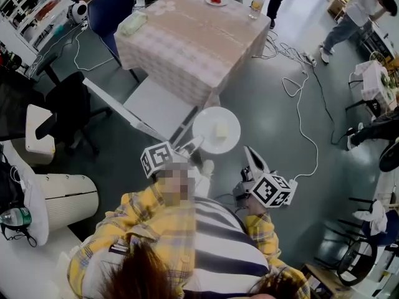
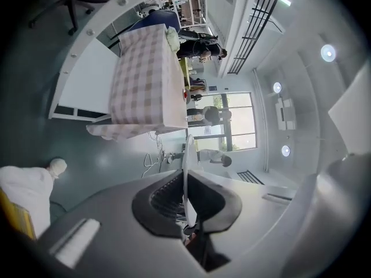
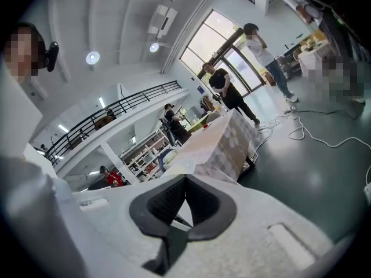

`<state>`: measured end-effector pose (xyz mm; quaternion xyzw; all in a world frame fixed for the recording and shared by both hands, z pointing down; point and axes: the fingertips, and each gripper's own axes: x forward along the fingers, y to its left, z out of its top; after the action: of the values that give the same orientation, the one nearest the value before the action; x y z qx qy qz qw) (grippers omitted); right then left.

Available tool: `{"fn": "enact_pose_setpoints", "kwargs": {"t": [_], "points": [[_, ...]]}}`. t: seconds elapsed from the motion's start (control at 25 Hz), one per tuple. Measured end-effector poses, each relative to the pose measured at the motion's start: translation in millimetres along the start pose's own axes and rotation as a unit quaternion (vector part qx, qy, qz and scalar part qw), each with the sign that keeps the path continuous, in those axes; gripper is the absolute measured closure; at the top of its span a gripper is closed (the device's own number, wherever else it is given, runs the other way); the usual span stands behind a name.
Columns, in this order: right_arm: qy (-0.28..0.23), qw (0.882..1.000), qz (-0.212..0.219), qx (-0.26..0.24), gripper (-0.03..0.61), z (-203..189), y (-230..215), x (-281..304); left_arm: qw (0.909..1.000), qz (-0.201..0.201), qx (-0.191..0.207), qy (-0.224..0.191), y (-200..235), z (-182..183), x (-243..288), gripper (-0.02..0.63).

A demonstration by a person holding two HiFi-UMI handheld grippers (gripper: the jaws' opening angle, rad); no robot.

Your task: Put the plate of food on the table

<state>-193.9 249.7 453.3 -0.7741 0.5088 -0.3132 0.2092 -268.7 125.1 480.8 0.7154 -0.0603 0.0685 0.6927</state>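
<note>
Left tongs point(image 2: 186, 185) are clamped narrow on the rim of the round white plate point(image 1: 207, 122), which shows edge-on between their black pads, while the right tongs point(image 3: 185, 177) are pressed together with nothing in them and hang just beside the plate's near side. The plate carries one small pale piece of food point(image 1: 221, 130) and is in the air over the floor, near the closest corner of the square table with the pink-and-white checked cloth point(image 1: 187, 42) but not yet above it. This looks like the carrying step, with the setting-down yet to come. The next move calls for bringing the plate forward and level over a bare stretch of cloth, lowering it flat, then letting go of the rim. On the far side of the cloth stand a small dish of red food point(image 1: 215, 0) and a clear glass of yellowish drink point(image 1: 257, 4); a pale folded bundle point(image 1: 133, 23) lies at its left edge. Around it are a grey-green floor point(image 1: 268, 92) with a white cable point(image 1: 299, 104), a blue chair point(image 1: 109, 8), and several people standing.
</note>
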Motion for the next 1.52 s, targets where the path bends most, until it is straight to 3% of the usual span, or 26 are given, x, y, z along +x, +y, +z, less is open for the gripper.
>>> {"fn": "enact_pose_setpoints", "kwargs": {"t": [0.36,0.72,1.16,1.52], "points": [[0.003,0.999,-0.023,-0.031,0.578,65.5,-46.7,45.3,0.9996,-0.018,-0.012,-0.02,-12.2,37.8,91.1,0.603],[0.02,0.999,0.005,-0.043,0.578,110.6,-66.1,106.0,0.9985,-0.022,-0.004,-0.051,-21.1,80.9,151.9,0.601],[0.031,0.998,0.032,-0.044,0.578,169.4,-102.2,173.5,0.9952,-0.011,-0.012,-0.096,-27.7,104.7,211.0,0.603],[0.084,0.991,0.087,-0.062,0.578,228.9,-144.7,227.1,0.9878,-0.013,-0.024,-0.153,-46.0,118.1,294.1,0.603]]}}
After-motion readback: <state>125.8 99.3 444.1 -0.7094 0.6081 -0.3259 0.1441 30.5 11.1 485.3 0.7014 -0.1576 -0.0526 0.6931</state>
